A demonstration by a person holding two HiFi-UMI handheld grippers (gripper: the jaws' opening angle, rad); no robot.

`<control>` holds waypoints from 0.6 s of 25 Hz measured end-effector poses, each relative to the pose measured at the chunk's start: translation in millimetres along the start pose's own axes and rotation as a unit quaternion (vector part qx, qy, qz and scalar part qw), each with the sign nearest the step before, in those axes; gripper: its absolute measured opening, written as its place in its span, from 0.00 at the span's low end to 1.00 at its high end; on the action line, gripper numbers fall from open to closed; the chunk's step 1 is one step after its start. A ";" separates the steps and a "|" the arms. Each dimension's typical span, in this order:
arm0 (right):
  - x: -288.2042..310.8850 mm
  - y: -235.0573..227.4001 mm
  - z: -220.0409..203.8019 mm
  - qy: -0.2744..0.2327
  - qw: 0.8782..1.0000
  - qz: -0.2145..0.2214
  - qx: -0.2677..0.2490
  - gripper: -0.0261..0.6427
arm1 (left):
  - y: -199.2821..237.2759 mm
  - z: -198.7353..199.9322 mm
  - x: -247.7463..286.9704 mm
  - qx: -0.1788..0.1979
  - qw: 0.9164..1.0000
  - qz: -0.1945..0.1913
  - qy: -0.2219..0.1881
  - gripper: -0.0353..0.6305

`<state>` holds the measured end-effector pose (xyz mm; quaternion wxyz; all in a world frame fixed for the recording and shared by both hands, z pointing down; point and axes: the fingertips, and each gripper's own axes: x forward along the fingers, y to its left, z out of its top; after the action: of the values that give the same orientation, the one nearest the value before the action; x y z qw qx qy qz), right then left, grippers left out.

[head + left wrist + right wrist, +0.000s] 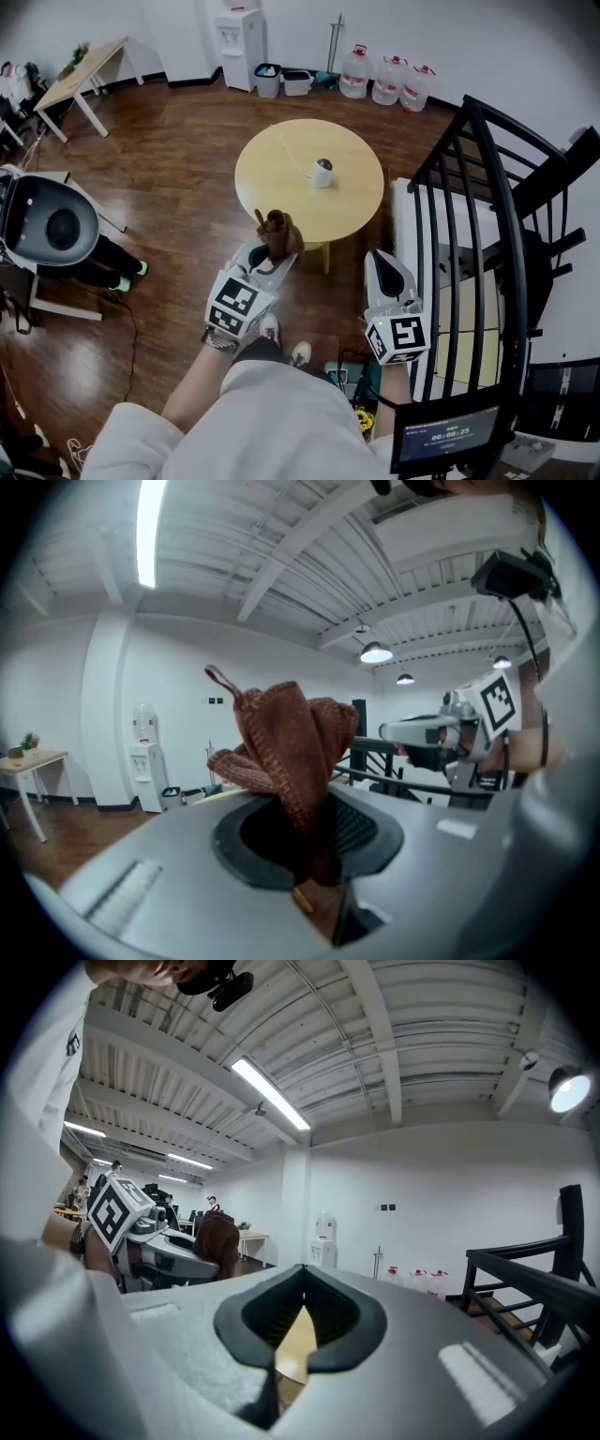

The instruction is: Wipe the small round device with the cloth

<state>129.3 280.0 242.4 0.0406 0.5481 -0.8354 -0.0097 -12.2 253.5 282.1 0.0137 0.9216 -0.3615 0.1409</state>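
Grips a rust-brown knitted cloth (278, 231) in the left claw (271, 253), jaws pinched on the lower folds, the rest bunched upward with a small loop on top. Holds the right claw (384, 261) alongside, well apart from the left, jaws pressed together with nothing between them. Points both claws toward a round pale-wood tabletop (272, 183) standing on a dark wooden floor. Finds the small round device (322, 172), white with a dark face, near the middle of that tabletop, with a thin white cable running from it across the wood. Carries the cloth short of the device, overlapping only the near rim of the tabletop in the head view, with neither claw touching the device. Stands just beside a black stair railing (469, 206) on the right. Faces a white water dispenser (241, 33) and a row of large water bottles (389, 80) along the far wall.
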 end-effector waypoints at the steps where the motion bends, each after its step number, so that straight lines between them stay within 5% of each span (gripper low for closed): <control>1: -2.6 2.3 0.6 0.001 1.000 -0.002 -0.001 0.04 | -0.7 2.1 -2.9 0.002 1.000 -0.002 -0.001 0.18; 15: 7.3 39.2 37.3 -0.022 0.999 -0.020 -0.019 0.04 | 15.7 30.8 -37.0 0.029 0.998 -0.034 -0.039 0.18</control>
<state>87.7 287.9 208.0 0.0318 0.5632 -0.8248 -0.0383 -40.9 262.5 241.3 -0.0219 0.9382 -0.3258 0.1148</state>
